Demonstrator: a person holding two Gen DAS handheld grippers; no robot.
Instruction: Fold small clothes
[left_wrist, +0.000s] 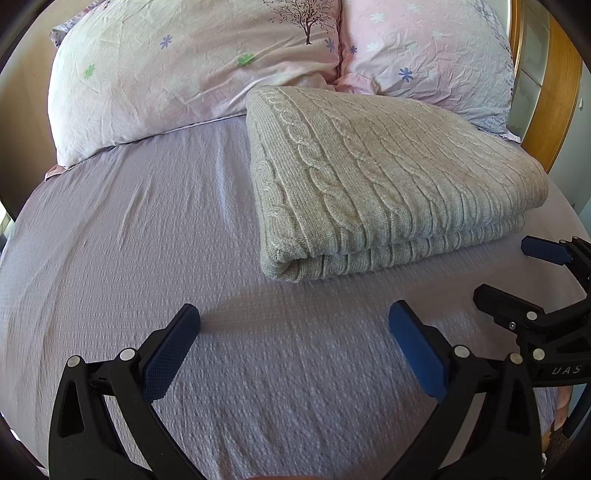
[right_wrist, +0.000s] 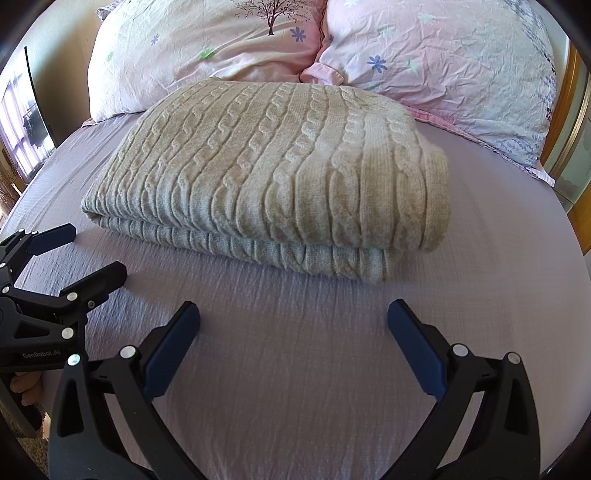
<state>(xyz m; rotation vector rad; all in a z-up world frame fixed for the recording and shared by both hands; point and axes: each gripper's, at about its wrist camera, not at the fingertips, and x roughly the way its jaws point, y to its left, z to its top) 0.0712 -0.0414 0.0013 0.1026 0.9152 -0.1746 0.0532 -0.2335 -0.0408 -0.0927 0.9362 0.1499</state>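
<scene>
A beige cable-knit sweater (left_wrist: 380, 173) lies folded into a thick rectangle on the lilac bed sheet (left_wrist: 147, 229), just below the pillows. It also shows in the right wrist view (right_wrist: 280, 170). My left gripper (left_wrist: 294, 314) is open and empty, hovering over bare sheet in front of the sweater's near left corner. My right gripper (right_wrist: 293, 314) is open and empty, over the sheet in front of the sweater's near edge. The right gripper shows at the right of the left wrist view (left_wrist: 504, 266), and the left gripper at the left of the right wrist view (right_wrist: 96, 251). Neither touches the sweater.
Two pink floral pillows (left_wrist: 192, 66) (left_wrist: 428, 48) lean at the head of the bed behind the sweater. A wooden headboard (left_wrist: 557, 96) stands at the far right. A window (right_wrist: 22, 122) is at the left.
</scene>
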